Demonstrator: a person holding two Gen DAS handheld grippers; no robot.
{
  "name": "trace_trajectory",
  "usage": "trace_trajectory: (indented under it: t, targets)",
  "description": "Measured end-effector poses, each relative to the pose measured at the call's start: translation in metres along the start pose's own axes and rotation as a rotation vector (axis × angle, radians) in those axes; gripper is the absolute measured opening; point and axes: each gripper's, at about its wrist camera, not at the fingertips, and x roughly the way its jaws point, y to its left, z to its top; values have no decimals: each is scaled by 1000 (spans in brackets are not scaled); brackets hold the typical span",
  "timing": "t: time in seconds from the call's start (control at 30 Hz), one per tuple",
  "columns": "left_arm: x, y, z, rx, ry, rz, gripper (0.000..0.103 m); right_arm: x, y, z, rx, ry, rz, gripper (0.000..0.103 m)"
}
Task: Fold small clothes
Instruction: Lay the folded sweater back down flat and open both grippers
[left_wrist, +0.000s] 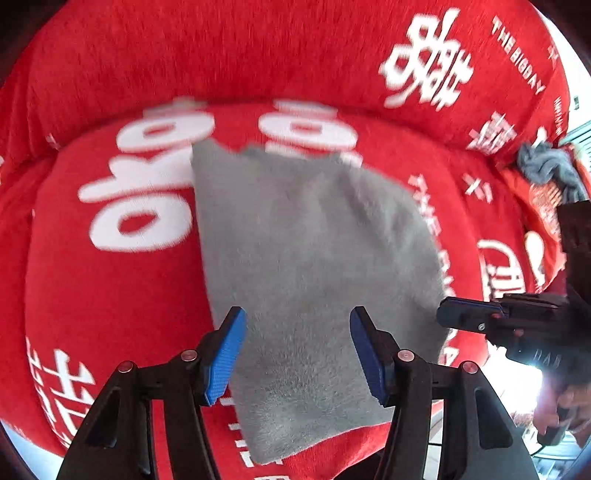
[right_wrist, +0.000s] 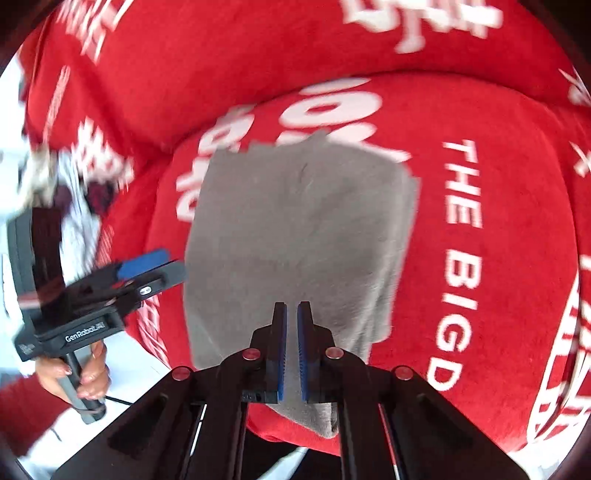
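A folded grey cloth (left_wrist: 314, 258) lies flat on a red cushion (left_wrist: 110, 295) printed with white lettering. My left gripper (left_wrist: 297, 317) hovers over the cloth's near half, open, its blue pads apart and nothing pinched between them. My right gripper (right_wrist: 292, 308) is over the near edge of the same grey cloth (right_wrist: 295, 229). Its blue pads are almost together with only a thin slit and nothing held. The left view shows the right gripper (left_wrist: 448, 314) at the cloth's right edge. The right view shows the left gripper (right_wrist: 162, 264) at the cloth's left edge, with a hand (right_wrist: 77, 373) on its handle.
A red backrest (left_wrist: 221, 55) with the same white print rises behind the seat cushion. A crumpled blue-grey cloth (left_wrist: 546, 166) lies at the far right. Patterned fabric (right_wrist: 74, 173) sits at the left beside the cushion. Pale floor (right_wrist: 129, 373) shows below the cushion's front edge.
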Motion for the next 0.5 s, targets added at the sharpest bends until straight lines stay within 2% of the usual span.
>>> trace_trajectory:
  t: [0.07, 0.1, 0.2, 0.3, 0.43, 0.5]
  targets:
    - [15, 0, -6, 7, 16, 39, 60, 22, 0, -1, -46, 36, -105, 5]
    - [16, -1, -7, 11, 12, 39, 60, 30, -6, -6, -60, 49, -135, 0]
    - [14, -4, -7, 18, 10, 43, 60, 32, -24, -7, -24, 26, -105, 0]
    - [13, -2, -7, 5, 18, 43, 60, 25, -29, -7, 24, 17, -140, 0]
    - [9, -1, -10, -6, 24, 55, 60, 21, -50, -14, 138, 58, -176, 0]
    - [4, -2, -12, -20, 34, 70, 60, 14, -59, -20, 209, 67, -148, 1]
